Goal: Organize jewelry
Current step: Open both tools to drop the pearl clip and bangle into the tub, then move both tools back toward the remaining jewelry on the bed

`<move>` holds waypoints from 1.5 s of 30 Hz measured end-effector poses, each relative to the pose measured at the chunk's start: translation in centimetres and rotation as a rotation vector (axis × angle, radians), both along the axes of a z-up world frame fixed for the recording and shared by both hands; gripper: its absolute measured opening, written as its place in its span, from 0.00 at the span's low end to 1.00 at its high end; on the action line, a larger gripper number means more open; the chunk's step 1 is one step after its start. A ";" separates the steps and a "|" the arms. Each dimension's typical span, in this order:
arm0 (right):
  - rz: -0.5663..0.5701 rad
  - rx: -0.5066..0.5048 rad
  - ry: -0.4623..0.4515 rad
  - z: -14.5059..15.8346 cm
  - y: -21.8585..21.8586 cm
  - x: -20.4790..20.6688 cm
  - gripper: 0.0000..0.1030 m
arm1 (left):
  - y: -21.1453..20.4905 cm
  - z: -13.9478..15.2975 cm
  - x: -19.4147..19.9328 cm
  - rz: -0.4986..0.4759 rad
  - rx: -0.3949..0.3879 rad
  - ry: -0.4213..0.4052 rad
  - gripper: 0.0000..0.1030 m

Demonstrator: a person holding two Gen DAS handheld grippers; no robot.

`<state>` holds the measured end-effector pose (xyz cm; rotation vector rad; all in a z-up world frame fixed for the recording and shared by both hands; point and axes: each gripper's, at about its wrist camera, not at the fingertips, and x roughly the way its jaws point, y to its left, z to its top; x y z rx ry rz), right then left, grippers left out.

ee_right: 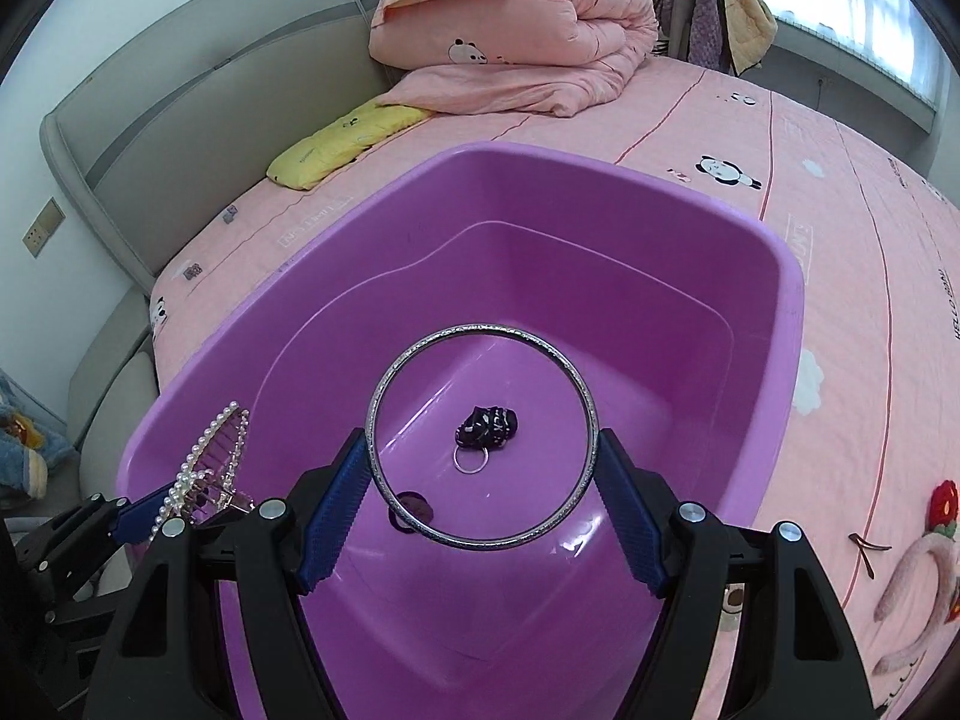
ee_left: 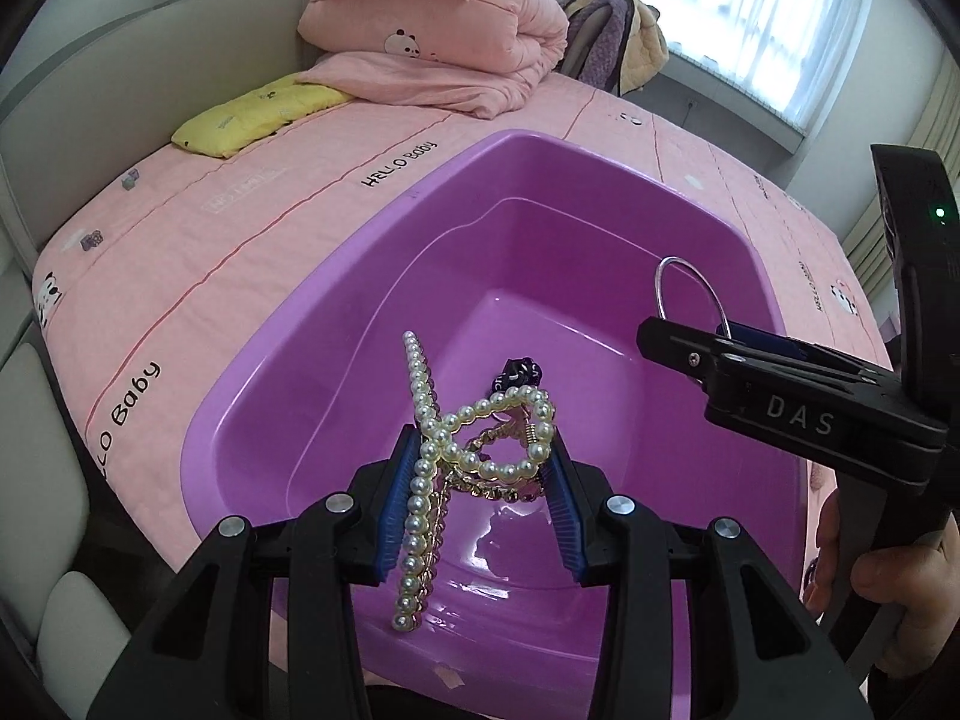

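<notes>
Bangle clamped across my wide-spread right gripper, pearl hair clip pinched in the narrower left gripper, both over the purple tub. I'd release low, at 6 o'clock from the black trinket, to avoid tangling.

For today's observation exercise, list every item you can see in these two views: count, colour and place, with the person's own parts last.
Basin: one, purple, on the bed.
Pearl hair clip: one, white and gold, in the left gripper over the basin.
Bangle: one, silver, in the right gripper over the basin.
Dark trinket: one, black with a small ring, on the basin floor.
Bedsheet: one, pink.
Quilt: one, pink, folded by the headboard.
Pillow: one, yellow, beside the quilt.
Left gripper: black, blue pads.
Right gripper: black, blue pads.
Hand: one, on the right gripper's handle.
</notes>
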<state>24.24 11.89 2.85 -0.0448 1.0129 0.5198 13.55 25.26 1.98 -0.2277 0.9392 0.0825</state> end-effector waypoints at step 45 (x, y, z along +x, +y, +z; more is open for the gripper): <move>-0.041 -0.027 0.040 0.2 0.1 0.7 0.71 | -0.1 3.6 -2.5 0.080 0.086 -0.065 0.85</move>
